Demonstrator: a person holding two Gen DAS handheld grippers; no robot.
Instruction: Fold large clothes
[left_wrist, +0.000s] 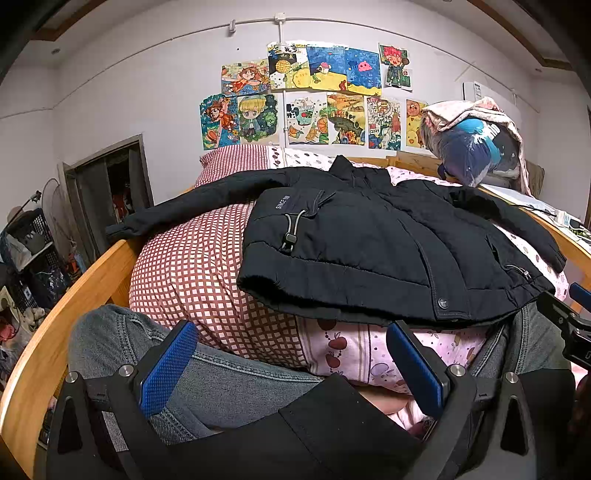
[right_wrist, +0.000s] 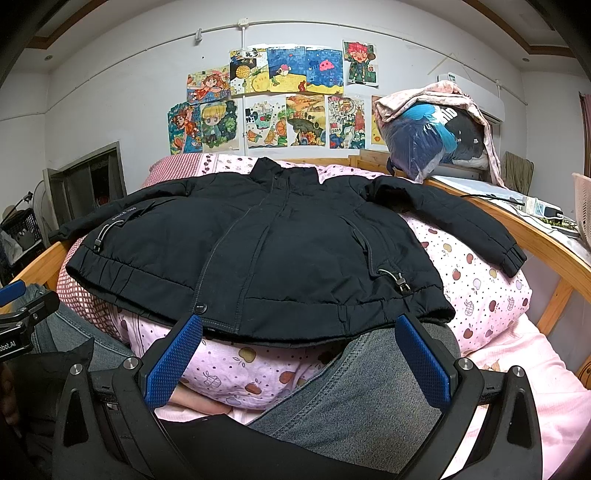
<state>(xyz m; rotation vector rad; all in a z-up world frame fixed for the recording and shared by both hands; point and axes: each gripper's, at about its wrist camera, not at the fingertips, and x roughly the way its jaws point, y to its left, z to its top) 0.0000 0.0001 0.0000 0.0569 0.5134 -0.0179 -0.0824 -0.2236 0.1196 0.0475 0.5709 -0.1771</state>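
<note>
Black and padded, a zip-front winter jacket (right_wrist: 258, 254) lies face up and unfolded on a bulging quilt of pink fruit print and red check (right_wrist: 476, 291) — sleeves spread toward the wooden bed rails (left_wrist: 74, 299). Both blue-padded grippers, left (left_wrist: 295, 365) and right (right_wrist: 299, 358), hover just short of the hem with jaws wide apart, gripping nothing — denim-clad knees (right_wrist: 365, 387) below them. Children's colourful drawings (left_wrist: 314, 96) cover the white wall behind.

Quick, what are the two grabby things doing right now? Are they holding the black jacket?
Left hand-held gripper: open, holding nothing, short of the black jacket.
Right hand-held gripper: open, holding nothing, just below the jacket's hem.
</note>
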